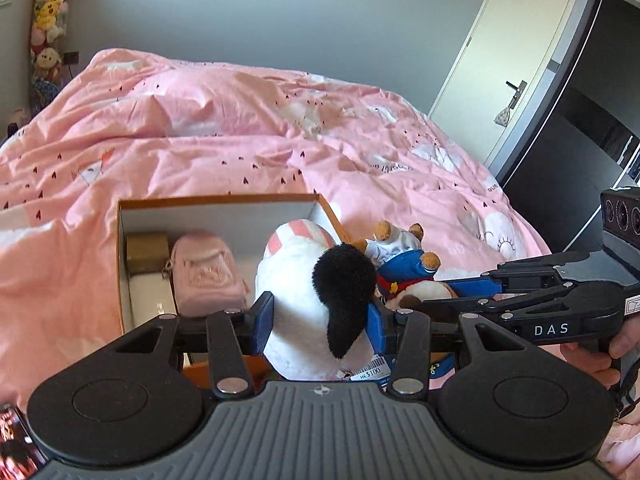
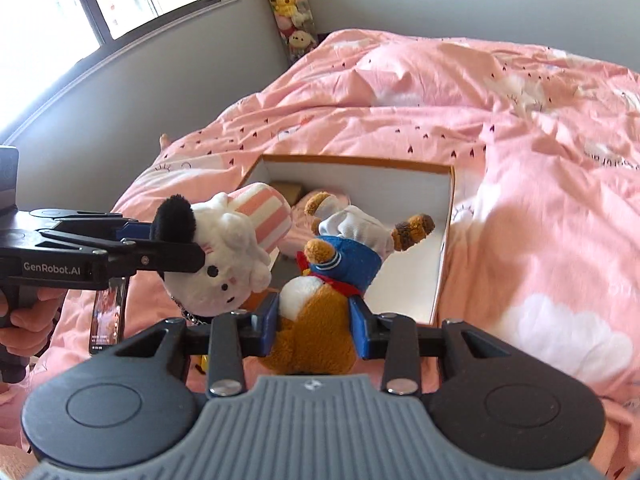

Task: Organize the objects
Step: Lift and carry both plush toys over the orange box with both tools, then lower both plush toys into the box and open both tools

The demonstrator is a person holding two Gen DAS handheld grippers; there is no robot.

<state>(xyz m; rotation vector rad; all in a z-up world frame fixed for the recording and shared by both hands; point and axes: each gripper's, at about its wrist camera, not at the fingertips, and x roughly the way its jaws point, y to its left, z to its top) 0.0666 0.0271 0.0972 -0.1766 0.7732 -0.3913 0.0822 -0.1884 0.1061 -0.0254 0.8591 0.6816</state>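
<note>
Your left gripper (image 1: 320,316) clamps white plush dog with black ear (image 1: 316,300); your right gripper (image 2: 316,324) clamps brown plush bear in blue top (image 2: 320,300). Both held above near edge of open orange cardboard box (image 2: 444,256) on pink duvet (image 2: 520,160).

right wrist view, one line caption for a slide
Right claw grips a brown plush beside the left claw's white plush, above an open box.

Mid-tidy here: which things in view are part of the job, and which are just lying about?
Job:
- white plush, in left gripper
- brown bear plush, in right gripper
- box
- pink backpack, in box

Lying about:
- phone
- pink duvet
- hanging plush column
</note>
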